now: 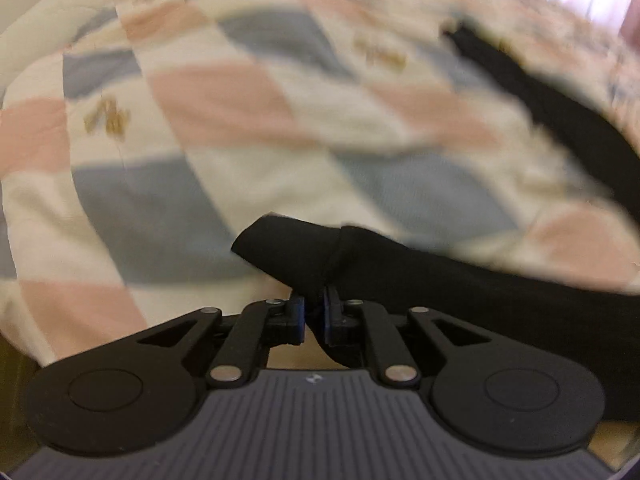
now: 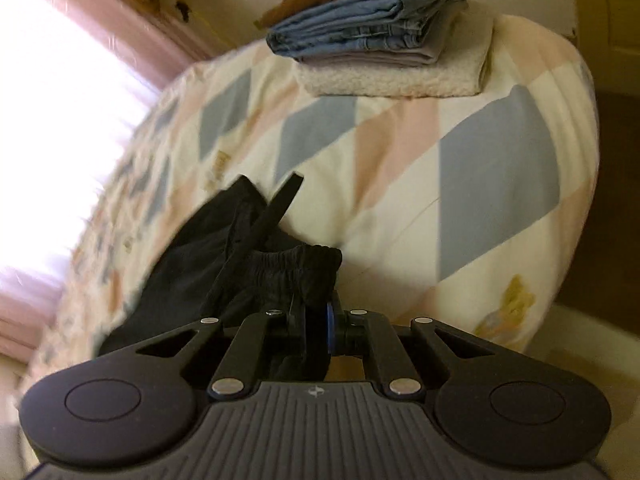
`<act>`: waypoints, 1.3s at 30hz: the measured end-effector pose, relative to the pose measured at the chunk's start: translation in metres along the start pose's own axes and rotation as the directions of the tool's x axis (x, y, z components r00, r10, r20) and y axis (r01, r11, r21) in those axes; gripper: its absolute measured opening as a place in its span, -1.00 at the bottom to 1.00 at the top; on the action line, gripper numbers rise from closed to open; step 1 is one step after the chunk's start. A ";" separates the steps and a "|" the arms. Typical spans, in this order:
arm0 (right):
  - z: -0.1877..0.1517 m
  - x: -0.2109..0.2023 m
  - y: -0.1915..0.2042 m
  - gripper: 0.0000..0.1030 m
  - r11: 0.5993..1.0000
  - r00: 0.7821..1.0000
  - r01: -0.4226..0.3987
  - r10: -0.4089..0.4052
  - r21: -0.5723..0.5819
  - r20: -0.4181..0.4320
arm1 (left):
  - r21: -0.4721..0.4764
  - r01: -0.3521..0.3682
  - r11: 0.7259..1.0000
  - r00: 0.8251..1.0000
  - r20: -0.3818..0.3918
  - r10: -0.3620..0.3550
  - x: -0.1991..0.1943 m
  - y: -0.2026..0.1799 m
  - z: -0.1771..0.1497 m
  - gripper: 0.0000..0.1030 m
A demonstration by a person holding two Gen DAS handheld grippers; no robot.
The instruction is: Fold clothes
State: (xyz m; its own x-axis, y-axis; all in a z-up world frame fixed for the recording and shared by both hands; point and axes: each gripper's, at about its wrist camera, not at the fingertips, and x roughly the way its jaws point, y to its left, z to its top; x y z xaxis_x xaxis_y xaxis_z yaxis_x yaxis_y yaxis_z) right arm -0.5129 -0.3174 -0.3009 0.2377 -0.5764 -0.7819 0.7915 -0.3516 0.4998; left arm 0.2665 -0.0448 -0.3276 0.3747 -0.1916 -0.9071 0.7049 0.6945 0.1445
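A black garment (image 1: 460, 280) stretches across the bed. In the left wrist view my left gripper (image 1: 316, 308) is shut on a corner of it, and the cloth runs off to the right and up the far right side. In the right wrist view my right gripper (image 2: 318, 312) is shut on the gathered elastic waistband of the same black garment (image 2: 296, 268). A flat black drawstring (image 2: 276, 208) sticks up from it. The rest of the cloth hangs to the left.
The bed has a quilt (image 1: 224, 96) of pink, blue and cream diamonds. A stack of folded clothes (image 2: 380, 32), jeans on a cream towel, sits at the far end of the bed (image 2: 500, 168). A bright window (image 2: 60, 112) is on the left.
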 end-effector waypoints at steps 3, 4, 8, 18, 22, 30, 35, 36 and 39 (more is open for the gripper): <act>-0.008 0.024 -0.014 -0.84 0.998 0.996 0.061 -0.062 -0.013 -0.056 | 0.160 -0.089 0.983 0.993 -0.058 0.100 0.034 -0.023 -0.028 -0.84; -0.016 0.031 -0.020 -0.83 0.997 0.994 0.081 -0.081 -0.007 -0.072 | 0.186 -0.100 0.977 0.991 -0.072 0.115 0.041 -0.026 -0.035 -0.82; -0.036 0.043 -0.033 -0.66 0.992 0.987 0.127 -0.129 -0.025 -0.097 | 0.247 -0.131 0.960 0.986 -0.072 0.153 0.040 -0.029 -0.037 -0.60; 0.009 0.028 -0.002 0.17 0.990 0.996 0.089 -0.086 -0.112 0.034 | 0.312 -0.160 0.937 0.978 -0.080 0.193 0.017 -0.020 -0.020 -0.13; 0.031 0.089 -0.023 -0.07 0.991 0.991 0.126 -0.124 0.043 -0.040 | 0.345 -0.163 0.924 0.976 -0.077 0.201 0.017 -0.028 -0.017 -0.13; 0.019 0.059 0.066 -0.96 0.993 0.995 -0.079 0.083 -0.084 0.054 | 0.251 -0.027 0.968 0.996 -0.073 0.046 -0.026 -0.024 0.009 -0.16; -0.041 0.088 0.155 -0.46 0.952 0.987 -0.155 0.138 -0.264 -0.080 | 0.179 0.217 0.960 0.974 -0.099 -0.202 -0.033 -0.034 0.047 0.00; -0.056 0.102 0.166 -0.41 0.946 0.989 -0.133 0.105 -0.295 -0.108 | 0.172 0.237 0.956 0.970 -0.095 -0.224 -0.030 -0.038 0.056 0.01; -0.095 0.149 0.179 -0.27 0.940 0.973 -0.022 -0.058 -0.340 -0.222 | 0.163 0.319 0.934 0.947 -0.076 -0.311 -0.018 -0.053 0.093 0.02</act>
State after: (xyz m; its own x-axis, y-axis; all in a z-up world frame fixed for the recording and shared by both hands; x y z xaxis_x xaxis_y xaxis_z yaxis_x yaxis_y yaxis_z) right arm -0.2824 -0.3962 -0.3628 0.3105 -0.3773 -0.8725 0.9304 -0.0674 0.3603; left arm 0.2786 -0.1425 -0.2818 0.0901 -0.3442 -0.9346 0.8757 0.4744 -0.0903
